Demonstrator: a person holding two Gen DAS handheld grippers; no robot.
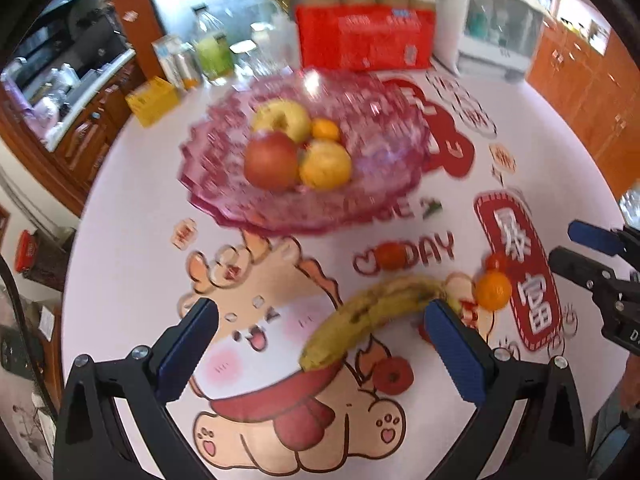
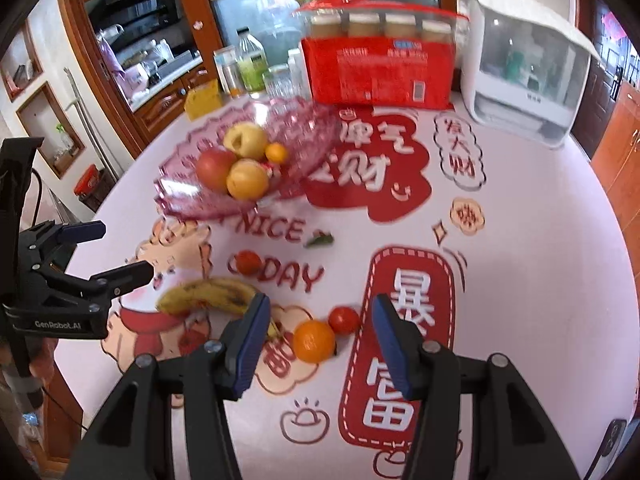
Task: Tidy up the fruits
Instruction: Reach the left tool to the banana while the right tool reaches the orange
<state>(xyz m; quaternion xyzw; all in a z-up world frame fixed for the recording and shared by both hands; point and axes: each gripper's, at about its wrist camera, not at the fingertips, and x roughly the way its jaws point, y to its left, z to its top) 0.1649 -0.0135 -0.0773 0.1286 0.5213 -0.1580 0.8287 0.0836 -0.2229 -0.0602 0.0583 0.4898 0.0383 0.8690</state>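
Note:
A pink glass bowl [image 1: 224,200] [image 2: 176,200] holds a red apple [image 1: 271,162] [image 2: 214,168], a yellow apple [image 1: 280,118] [image 2: 245,140], an orange [image 1: 325,164] [image 2: 247,180] and a small mandarin [image 1: 325,129] [image 2: 277,153]. A spotted banana [image 1: 360,316] [image 2: 208,294] lies on the table between the fingers of my open left gripper [image 1: 320,312] [image 2: 116,252]. A mandarin [image 1: 493,290] [image 2: 314,340] and a small tomato [image 1: 496,261] [image 2: 344,320] lie between the fingers of my open right gripper [image 2: 320,312] [image 1: 568,244]. Another tomato [image 1: 391,255] [image 2: 247,262] lies apart, nearer the bowl.
The round table [image 1: 560,152] [image 2: 520,200] has a printed cover. At its far edge stand a red box of jars [image 1: 364,36] [image 2: 380,72], a white appliance [image 1: 496,28] [image 2: 528,68], bottles [image 1: 212,48] [image 2: 250,64] and a yellow box [image 1: 152,98] [image 2: 203,100]. A green leaf scrap [image 2: 319,240] lies below the bowl.

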